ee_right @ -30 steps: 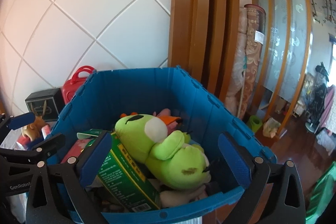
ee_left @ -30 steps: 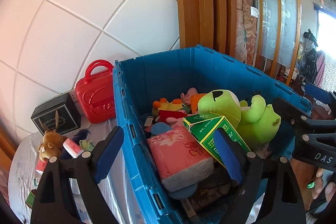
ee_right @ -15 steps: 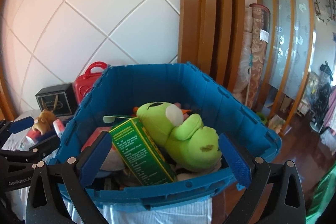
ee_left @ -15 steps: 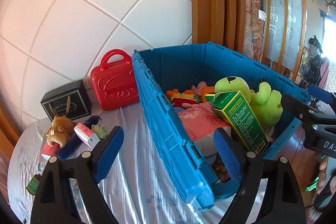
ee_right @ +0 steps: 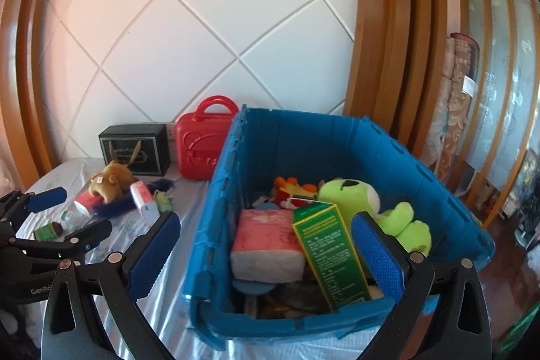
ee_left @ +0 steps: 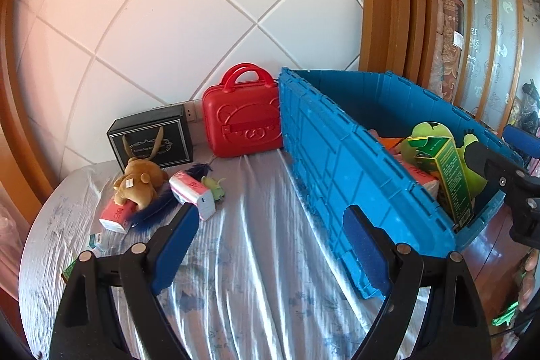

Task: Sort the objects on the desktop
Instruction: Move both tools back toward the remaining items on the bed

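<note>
The loose items left to sort lie in a cluster on the cloth-covered tabletop [ee_left: 256,258], ahead and to the left of the left gripper [ee_left: 270,242], whose fingers stand wide apart and hold nothing. Nearest its left finger is a small pink-and-white tissue packet [ee_left: 192,193], its long axis slanting from far-left to near-right, with a brown plush rabbit [ee_left: 138,183] and a dark blue feather [ee_left: 162,208] just beyond. The large blue plastic crate [ee_left: 354,157] stands to the right. The right gripper [ee_right: 270,255], fingers also apart and empty, hangs over the crate's near edge, so the left hand looks better placed for the packet.
</note>
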